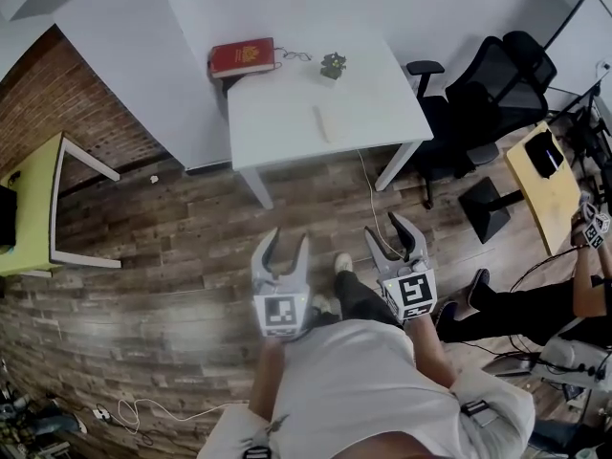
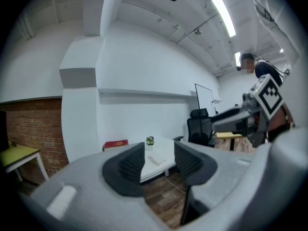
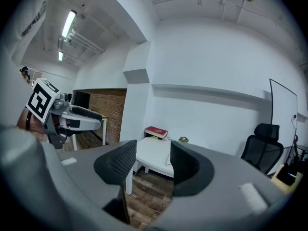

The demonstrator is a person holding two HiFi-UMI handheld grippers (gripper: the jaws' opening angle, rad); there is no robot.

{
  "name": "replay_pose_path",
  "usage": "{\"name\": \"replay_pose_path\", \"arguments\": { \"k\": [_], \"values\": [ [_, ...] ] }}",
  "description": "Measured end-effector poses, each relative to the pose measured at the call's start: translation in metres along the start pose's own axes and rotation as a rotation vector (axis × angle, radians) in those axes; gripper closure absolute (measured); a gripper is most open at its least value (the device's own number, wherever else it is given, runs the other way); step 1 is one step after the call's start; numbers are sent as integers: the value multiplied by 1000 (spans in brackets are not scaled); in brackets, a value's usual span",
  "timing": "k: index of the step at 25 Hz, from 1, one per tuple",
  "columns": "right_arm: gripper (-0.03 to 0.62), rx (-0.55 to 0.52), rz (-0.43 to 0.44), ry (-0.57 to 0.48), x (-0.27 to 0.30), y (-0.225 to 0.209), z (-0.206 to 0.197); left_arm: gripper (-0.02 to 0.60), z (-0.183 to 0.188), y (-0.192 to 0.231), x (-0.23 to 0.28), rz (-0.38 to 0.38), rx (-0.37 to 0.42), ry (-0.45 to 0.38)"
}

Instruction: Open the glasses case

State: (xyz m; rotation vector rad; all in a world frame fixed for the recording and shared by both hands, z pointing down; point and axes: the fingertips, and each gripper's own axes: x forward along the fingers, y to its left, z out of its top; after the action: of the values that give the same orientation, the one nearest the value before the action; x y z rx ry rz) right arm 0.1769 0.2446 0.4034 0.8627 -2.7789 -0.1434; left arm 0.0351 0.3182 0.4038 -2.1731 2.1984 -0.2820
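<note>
The pale glasses case [image 1: 330,122] lies closed on the white table [image 1: 287,113], near its middle; in the left gripper view the glasses case [image 2: 155,160] shows small, far off between the jaws. Both grippers hang over the wooden floor, well short of the table. My left gripper [image 1: 289,242] is open and holds nothing, and its jaws [image 2: 159,162] frame the table. My right gripper [image 1: 387,229] is open and empty too, with the table [image 3: 154,158] beyond its jaws [image 3: 153,165].
On the table's far edge lie a red book [image 1: 242,57], a pair of glasses [image 1: 295,55] and a small potted plant [image 1: 333,65]. Black office chairs [image 1: 488,94] stand to the table's right. A yellow-green table [image 1: 29,208] is at left. Another person [image 1: 583,285] stands at right.
</note>
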Motion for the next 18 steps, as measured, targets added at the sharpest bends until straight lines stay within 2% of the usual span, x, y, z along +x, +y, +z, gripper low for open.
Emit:
{"name": "replay_pose_path", "arguments": {
  "k": [18],
  "values": [
    [385, 13, 30, -2, 82, -47, 8, 393, 4, 37, 80, 25, -1, 19]
  ]
}}
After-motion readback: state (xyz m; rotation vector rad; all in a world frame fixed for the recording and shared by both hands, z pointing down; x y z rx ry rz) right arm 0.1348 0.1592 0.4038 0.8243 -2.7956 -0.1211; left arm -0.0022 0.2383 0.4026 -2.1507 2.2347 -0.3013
